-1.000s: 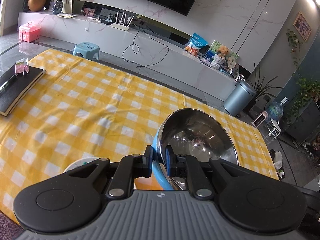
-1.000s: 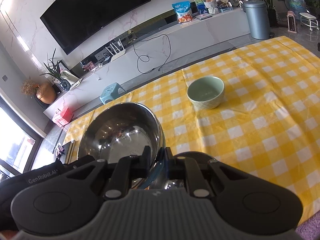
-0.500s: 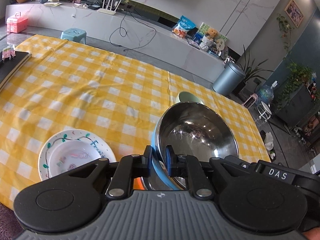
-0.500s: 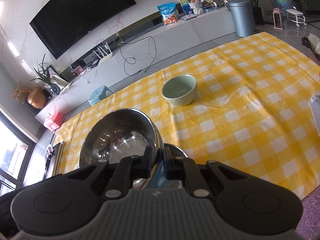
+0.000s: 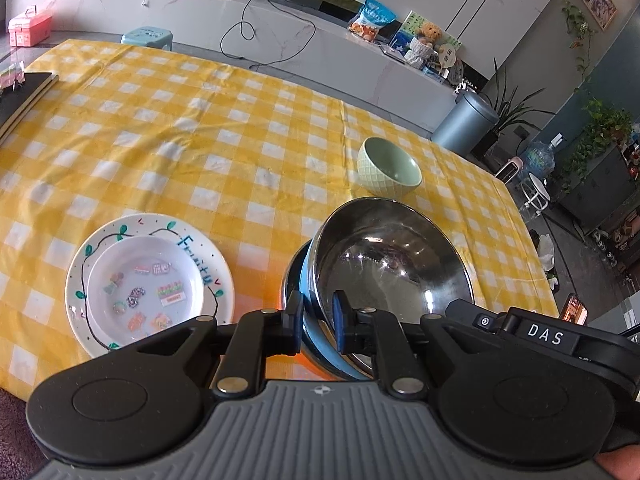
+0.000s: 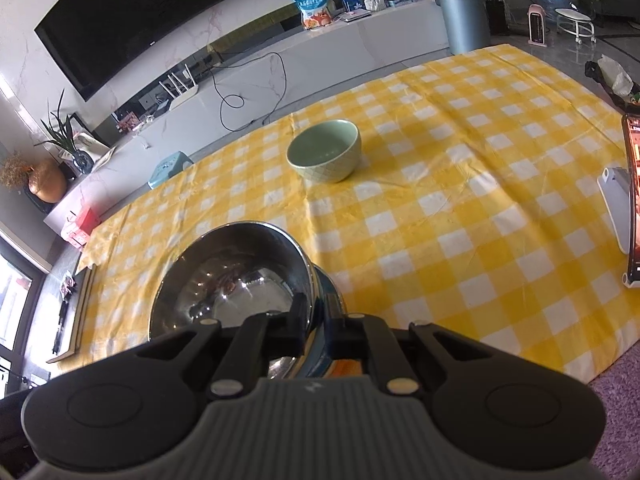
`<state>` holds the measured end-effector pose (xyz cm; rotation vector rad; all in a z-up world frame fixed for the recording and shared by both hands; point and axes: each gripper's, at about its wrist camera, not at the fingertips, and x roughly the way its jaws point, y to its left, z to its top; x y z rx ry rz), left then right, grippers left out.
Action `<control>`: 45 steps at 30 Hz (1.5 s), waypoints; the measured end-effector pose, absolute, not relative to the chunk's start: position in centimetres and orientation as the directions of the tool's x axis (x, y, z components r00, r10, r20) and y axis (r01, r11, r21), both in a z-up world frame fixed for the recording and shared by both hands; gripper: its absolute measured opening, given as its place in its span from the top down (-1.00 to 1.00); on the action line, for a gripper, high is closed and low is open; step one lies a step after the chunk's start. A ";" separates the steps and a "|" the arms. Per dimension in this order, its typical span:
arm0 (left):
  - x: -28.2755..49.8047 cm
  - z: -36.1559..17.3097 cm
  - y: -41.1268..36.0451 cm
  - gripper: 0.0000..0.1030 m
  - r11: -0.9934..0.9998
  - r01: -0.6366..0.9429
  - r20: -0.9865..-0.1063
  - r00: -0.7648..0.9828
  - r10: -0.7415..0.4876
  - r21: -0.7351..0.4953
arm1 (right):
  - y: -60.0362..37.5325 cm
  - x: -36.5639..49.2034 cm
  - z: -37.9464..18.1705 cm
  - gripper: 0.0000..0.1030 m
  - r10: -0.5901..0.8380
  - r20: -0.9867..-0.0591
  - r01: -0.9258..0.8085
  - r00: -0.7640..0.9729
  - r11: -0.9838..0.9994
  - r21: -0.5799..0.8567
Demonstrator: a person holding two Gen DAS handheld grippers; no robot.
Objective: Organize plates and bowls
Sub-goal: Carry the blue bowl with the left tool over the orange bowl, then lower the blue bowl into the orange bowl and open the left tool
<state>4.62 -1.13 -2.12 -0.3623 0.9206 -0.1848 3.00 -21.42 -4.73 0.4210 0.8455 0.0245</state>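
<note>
While both grippers — left gripper (image 5: 317,322), right gripper (image 6: 315,322) — clamp the steel bowl's (image 5: 390,258) rim, it hangs tilted.

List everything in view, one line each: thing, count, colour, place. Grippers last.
steel bowl: 1, silver with blue outside, near table edge, gripped at both rims, over a second steel dish
green bowl: 1, pale green, mid-table, upright, alone
plate: 1, white with drawings, near left on table
tablecloth: 1, yellow-white check, covers table
notebook: 1, black, far left table edge
phone: 1, screen lit, right table edge
bin: 1, grey-blue, on floor beyond table
stool: 1, light blue, behind table
TV: 1, black, on wall
left gripper: black, shut on bowl rim
right gripper: black, shut on opposite rim
</note>
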 end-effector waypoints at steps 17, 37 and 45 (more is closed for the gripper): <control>5.4 -2.8 -1.7 0.66 0.937 0.006 -0.762 0.580 -0.288 -0.350 | -21.1 3.5 -6.1 0.89 0.164 -0.752 0.166 0.639 0.924 0.343; 6.0 -3.0 -1.6 0.52 0.941 0.009 -0.759 0.588 -0.279 -0.339 | -21.0 3.9 -6.6 0.82 0.138 -0.750 0.167 0.647 0.934 0.316; 6.3 -2.5 -1.2 0.28 0.940 0.031 -0.739 0.610 -0.287 -0.340 | -20.9 3.8 -6.1 0.40 0.151 -0.723 0.137 0.674 0.937 0.323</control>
